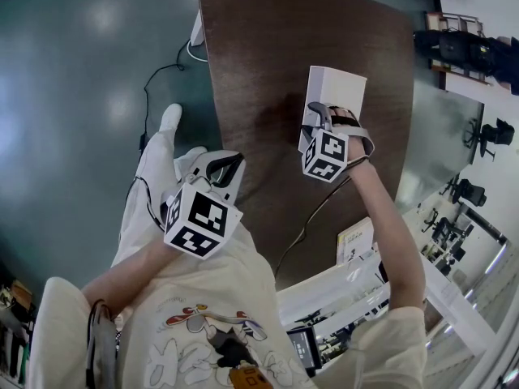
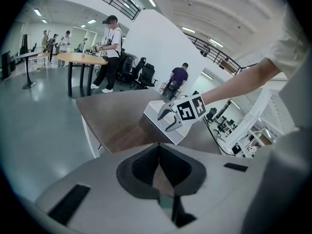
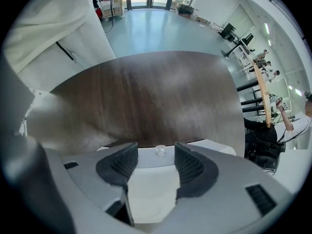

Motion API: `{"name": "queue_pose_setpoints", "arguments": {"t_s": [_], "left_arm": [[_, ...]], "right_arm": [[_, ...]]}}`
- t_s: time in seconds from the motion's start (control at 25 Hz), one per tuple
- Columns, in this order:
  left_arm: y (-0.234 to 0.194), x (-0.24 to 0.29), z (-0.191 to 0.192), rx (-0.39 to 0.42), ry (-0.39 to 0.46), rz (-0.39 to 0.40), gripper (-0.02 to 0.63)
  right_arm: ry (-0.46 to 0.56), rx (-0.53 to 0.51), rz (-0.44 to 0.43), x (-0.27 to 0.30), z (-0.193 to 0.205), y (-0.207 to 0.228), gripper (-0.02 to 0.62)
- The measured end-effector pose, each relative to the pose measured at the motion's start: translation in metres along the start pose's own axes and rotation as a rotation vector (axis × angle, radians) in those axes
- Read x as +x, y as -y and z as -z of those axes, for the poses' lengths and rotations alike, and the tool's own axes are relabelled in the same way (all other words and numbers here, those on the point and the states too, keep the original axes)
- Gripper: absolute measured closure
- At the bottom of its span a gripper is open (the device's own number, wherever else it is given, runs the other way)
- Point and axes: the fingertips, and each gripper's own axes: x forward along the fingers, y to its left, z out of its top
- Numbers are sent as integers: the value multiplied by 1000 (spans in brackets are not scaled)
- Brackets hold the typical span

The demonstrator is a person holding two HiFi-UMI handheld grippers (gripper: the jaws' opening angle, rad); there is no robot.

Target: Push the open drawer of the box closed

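A white box (image 1: 340, 86) stands on the dark wooden table (image 1: 268, 47). My right gripper (image 1: 318, 114) is at the box's near end, open, one jaw on each side of the drawer's small clear knob (image 3: 160, 151). The white drawer front (image 3: 151, 186) fills the gap between the pads, and neither pad grips the knob. I cannot tell how far the drawer stands out. In the left gripper view, the right gripper (image 2: 168, 121) shows with jaws spread against the box (image 2: 155, 110). My left gripper (image 1: 229, 164) hangs off the table's left edge, away from the box; its fingertips (image 2: 158, 147) meet with nothing between them.
A thin cable (image 1: 310, 217) runs over the table's near part, and a booklet (image 1: 354, 240) lies at its near right corner. More cable (image 1: 162, 67) lies on the floor at left. Office chairs (image 1: 462, 51) stand far right. People stand by a round table (image 2: 80, 58) behind.
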Motion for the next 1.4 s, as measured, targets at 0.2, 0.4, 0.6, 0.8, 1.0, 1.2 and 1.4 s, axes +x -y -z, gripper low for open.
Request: {"name": "queue_pose_setpoints", "arguments": {"t_s": [0.2,0.4,0.6,0.8,1.0,1.2,1.4], "left_arm": [[1,3,3,0,-2,1,598],[1,2,5,-1,-3,0,598],[0,-1,9,3,1,-6,598],[1,-8,9,22,8,-14,598],[4,-19,4,58,19,-10,598],[16,-32,2,101,24,-4,598],[22,-44,3,144,39,-11,598]], "right_arm": [[-2,-2,1,3,2,-1,356],[-11,-2,-2,6,4,-1,356],[-35,-4,-1,9,7,-2,356],[-7,9,17,0,-5,-7,356],[96,49,95,-38,-38,-12,356],[186,95,172,-83,-64,-19,383],[256,174,259,-121,-78,-25,413]]}}
